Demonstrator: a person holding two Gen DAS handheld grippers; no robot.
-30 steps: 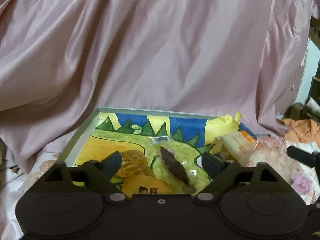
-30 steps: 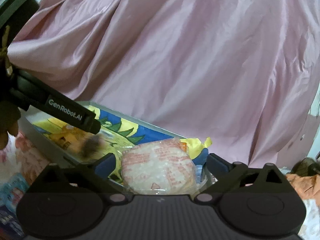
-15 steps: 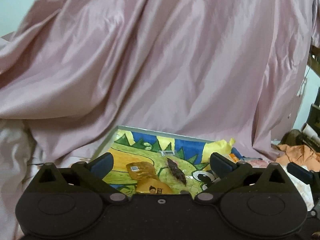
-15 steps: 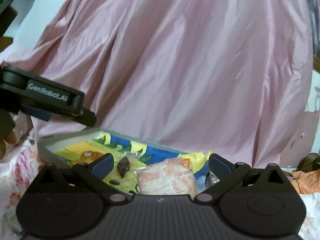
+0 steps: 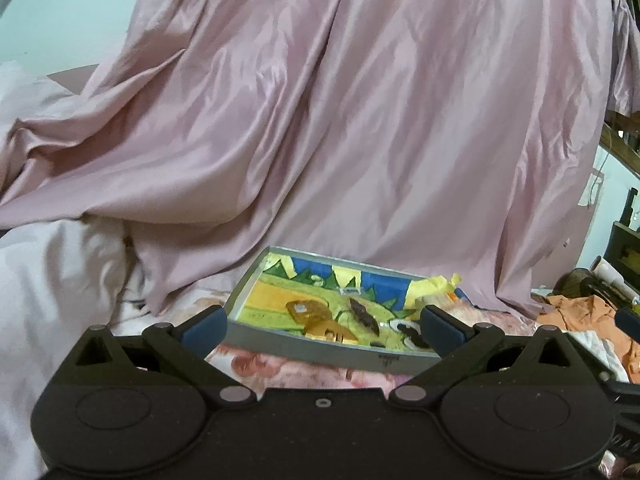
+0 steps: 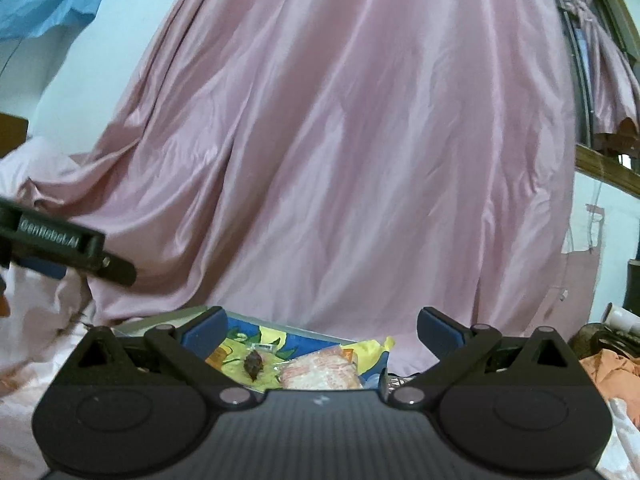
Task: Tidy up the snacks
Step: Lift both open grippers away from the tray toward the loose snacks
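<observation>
A grey-rimmed tray (image 5: 320,350) with a bright painted floor lies on the floral sheet. In the left wrist view it holds an orange packet (image 5: 316,316), a dark snack in clear wrap (image 5: 363,312) and a dark-and-white piece (image 5: 408,332). My left gripper (image 5: 324,324) is open and empty, short of the tray's near rim. In the right wrist view my right gripper (image 6: 323,327) is also open and empty. Beyond it in the tray (image 6: 160,322) lie the dark snack (image 6: 253,362) and a pink-and-white packet (image 6: 320,368). A left gripper finger (image 6: 80,248) shows at the left edge.
A large pink satin cloth (image 5: 340,120) hangs right behind the tray. White bedding (image 5: 48,272) is heaped on the left. Orange cloth (image 5: 580,312) and clutter lie to the right, with a wooden shelf edge (image 6: 608,168) above.
Both grippers have pulled back and up from the tray, which now looks smaller and lower. The left jaws have spread wider. The pink-and-white packet stays in the tray.
</observation>
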